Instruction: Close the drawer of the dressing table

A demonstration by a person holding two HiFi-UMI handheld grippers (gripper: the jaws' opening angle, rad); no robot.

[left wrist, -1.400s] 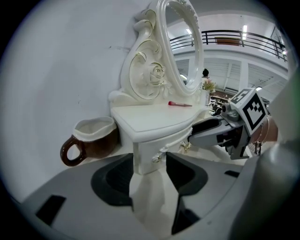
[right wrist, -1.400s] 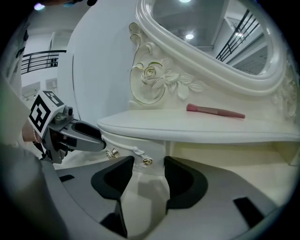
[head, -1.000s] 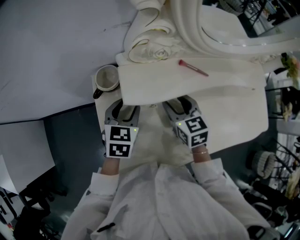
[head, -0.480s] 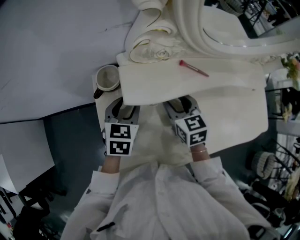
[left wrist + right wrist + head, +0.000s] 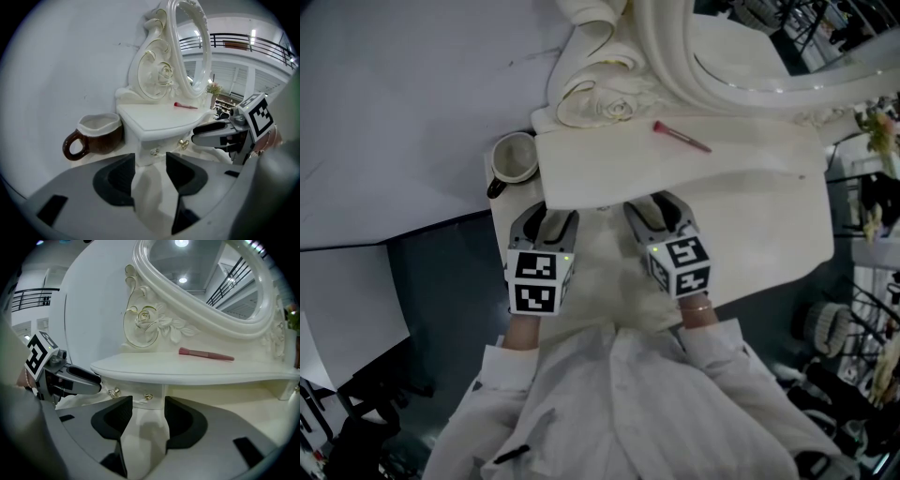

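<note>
At the front of the dressing table (image 5: 675,169), the left claw (image 5: 150,168) and right claw (image 5: 148,408) stood open and empty, close before the drawer (image 5: 133,394). The drawer appeared nearly flush under the top, so probably only final seating remained.

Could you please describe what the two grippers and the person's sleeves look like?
The left gripper and right gripper are light grey shells with dark grey, scooped pads. Each carries a white cube with black square markers and a green light. The sleeves are white.
</note>
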